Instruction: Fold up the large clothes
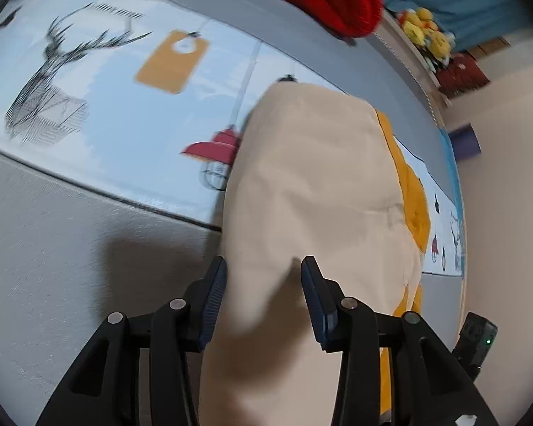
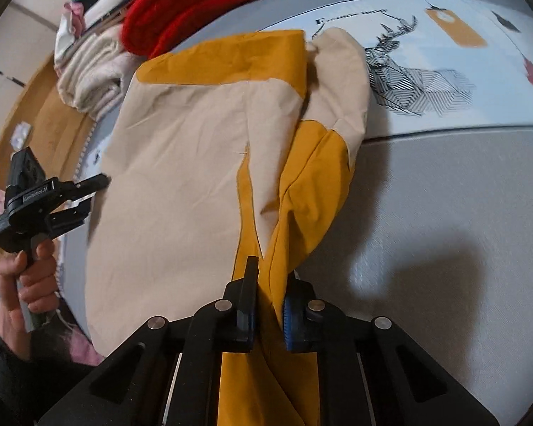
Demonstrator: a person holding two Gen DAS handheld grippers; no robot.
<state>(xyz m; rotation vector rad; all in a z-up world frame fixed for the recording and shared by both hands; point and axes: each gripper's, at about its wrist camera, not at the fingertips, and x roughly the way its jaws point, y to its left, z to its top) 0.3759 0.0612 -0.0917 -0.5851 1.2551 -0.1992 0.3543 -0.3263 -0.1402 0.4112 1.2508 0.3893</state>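
left wrist view: the cream and mustard garment (image 1: 312,184) lies on a grey bed (image 1: 71,230), over the edge of a pale blue printed panel with a stag drawing (image 1: 49,74). the left hand-held gripper (image 1: 263,268) has cream cloth between its parted fingers; whether the pads press it, i cannot tell.

right wrist view: the right hand-held gripper (image 2: 270,275) is clamped on a mustard fold of the garment (image 2: 181,156). a red knit (image 2: 195,3) lies beyond the garment; the left hand-held gripper (image 2: 89,195), held in a hand (image 2: 28,277), sits at its left edge.
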